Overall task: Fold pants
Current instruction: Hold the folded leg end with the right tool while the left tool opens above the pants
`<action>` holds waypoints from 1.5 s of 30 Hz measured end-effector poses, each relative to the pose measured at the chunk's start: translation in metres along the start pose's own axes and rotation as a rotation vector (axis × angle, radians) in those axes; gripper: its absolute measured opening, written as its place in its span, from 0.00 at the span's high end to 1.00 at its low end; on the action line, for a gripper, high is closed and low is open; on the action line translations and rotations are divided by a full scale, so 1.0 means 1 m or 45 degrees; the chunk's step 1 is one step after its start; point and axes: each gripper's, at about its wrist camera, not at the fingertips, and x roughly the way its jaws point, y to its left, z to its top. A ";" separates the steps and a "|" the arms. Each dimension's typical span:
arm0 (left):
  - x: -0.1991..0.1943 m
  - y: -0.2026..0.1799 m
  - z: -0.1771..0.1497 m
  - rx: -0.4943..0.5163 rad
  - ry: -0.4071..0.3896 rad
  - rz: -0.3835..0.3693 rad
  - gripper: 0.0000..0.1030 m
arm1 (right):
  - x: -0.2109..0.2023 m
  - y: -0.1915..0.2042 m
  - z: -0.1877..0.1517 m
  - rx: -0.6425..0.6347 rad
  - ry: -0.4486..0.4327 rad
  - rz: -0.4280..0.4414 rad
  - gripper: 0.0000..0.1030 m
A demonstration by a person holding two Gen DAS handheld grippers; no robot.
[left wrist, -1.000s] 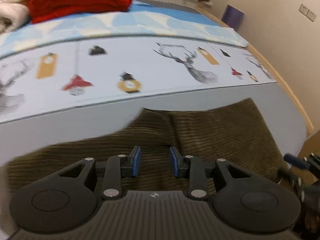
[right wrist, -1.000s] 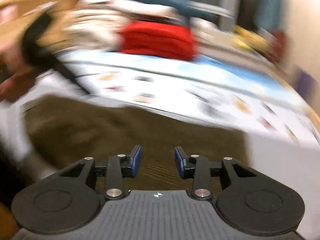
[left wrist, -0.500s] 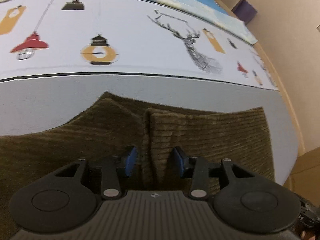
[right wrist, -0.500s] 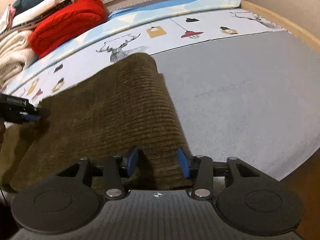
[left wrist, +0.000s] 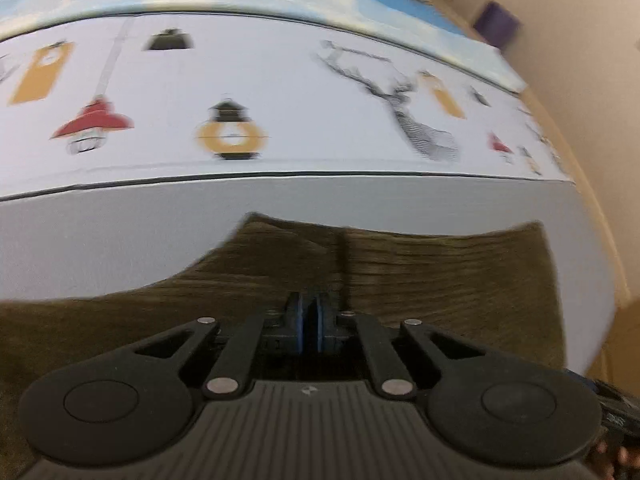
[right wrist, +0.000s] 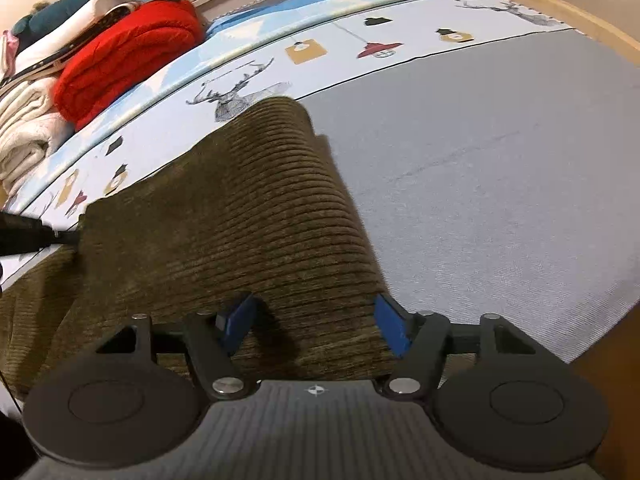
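Olive-brown ribbed corduroy pants [right wrist: 256,216] lie across the grey bed [right wrist: 500,168], near its front edge. Left gripper [left wrist: 310,326] — jaws closed down, apparently pinching a fabric ridge, though the pinch itself is hard to see. Right gripper [right wrist: 316,320] — jaws opening wide, straddling the raised cloth edge without pressing it. Risk: a thin one-layer pinch could slip out; thick soft cord may bunch and skew the fold line.
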 end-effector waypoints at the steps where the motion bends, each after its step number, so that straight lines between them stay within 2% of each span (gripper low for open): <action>1: -0.010 0.001 0.000 -0.002 -0.040 -0.027 0.95 | -0.003 -0.002 0.000 0.020 -0.009 -0.013 0.35; 3: -0.031 -0.005 0.000 0.047 -0.113 -0.150 0.95 | -0.008 -0.010 0.002 0.072 -0.025 -0.037 0.34; 4: -0.035 -0.009 -0.001 0.082 -0.117 -0.196 0.95 | -0.007 -0.015 0.002 0.102 -0.022 -0.042 0.34; 5: -0.035 -0.014 -0.005 0.122 -0.088 -0.243 0.95 | -0.004 -0.020 0.002 0.136 -0.004 -0.040 0.34; 8: -0.015 -0.032 -0.023 0.306 0.128 -0.331 0.85 | 0.008 -0.030 -0.003 0.222 0.069 0.027 0.33; 9: -0.006 -0.043 -0.035 0.432 0.205 -0.303 0.80 | 0.009 -0.030 -0.004 0.225 0.066 0.030 0.33; 10: 0.003 -0.051 -0.048 0.555 0.256 -0.230 0.81 | 0.009 -0.028 -0.004 0.213 0.064 0.028 0.33; 11: 0.006 -0.058 -0.061 0.681 0.245 -0.171 0.80 | 0.009 -0.027 -0.003 0.199 0.064 0.024 0.33; 12: 0.000 -0.064 -0.067 0.752 0.210 -0.150 0.80 | 0.010 -0.025 -0.002 0.191 0.064 0.023 0.33; 13: -0.007 -0.069 -0.067 0.781 0.190 -0.142 0.80 | 0.010 -0.024 -0.002 0.184 0.062 0.016 0.33; 16: -0.034 -0.065 -0.064 0.745 0.129 -0.257 0.80 | 0.010 -0.023 -0.001 0.194 0.058 0.006 0.34; 17: -0.039 -0.065 -0.068 0.767 0.124 -0.302 0.80 | 0.009 -0.023 -0.002 0.196 0.057 0.006 0.34; 18: -0.034 -0.067 -0.074 0.800 0.167 -0.308 0.80 | 0.009 -0.022 -0.002 0.193 0.055 0.006 0.34; 19: -0.023 -0.068 -0.084 0.853 0.240 -0.253 0.81 | 0.009 -0.023 -0.003 0.193 0.055 0.007 0.34; 20: -0.013 -0.068 -0.096 0.931 0.269 -0.174 0.80 | 0.010 -0.023 -0.003 0.194 0.056 0.009 0.34; 21: -0.014 -0.071 -0.101 0.985 0.229 -0.163 0.80 | 0.010 -0.023 -0.003 0.194 0.060 0.016 0.34; 22: -0.018 -0.073 -0.099 0.985 0.215 -0.159 0.80 | 0.010 -0.023 -0.003 0.192 0.060 0.017 0.35; 25: -0.034 -0.067 -0.091 0.881 0.132 -0.126 0.80 | 0.007 -0.018 -0.002 0.164 0.042 0.002 0.44; 27: -0.047 -0.066 -0.091 0.866 0.050 -0.056 0.80 | 0.003 -0.014 -0.002 0.139 0.015 -0.011 0.58; 30: -0.061 -0.060 -0.090 0.774 -0.010 -0.019 0.80 | -0.002 -0.011 -0.001 0.135 -0.027 -0.033 0.74; 35: -0.082 -0.057 -0.099 0.710 -0.069 0.006 0.80 | -0.020 -0.003 -0.001 0.108 -0.125 -0.032 0.81; 40: -0.095 -0.055 -0.108 0.694 -0.096 0.019 0.80 | -0.040 0.014 -0.001 0.032 -0.222 -0.031 0.82; 45: -0.104 -0.050 -0.113 0.655 -0.112 0.040 0.78 | -0.048 0.032 0.000 -0.053 -0.272 -0.069 0.83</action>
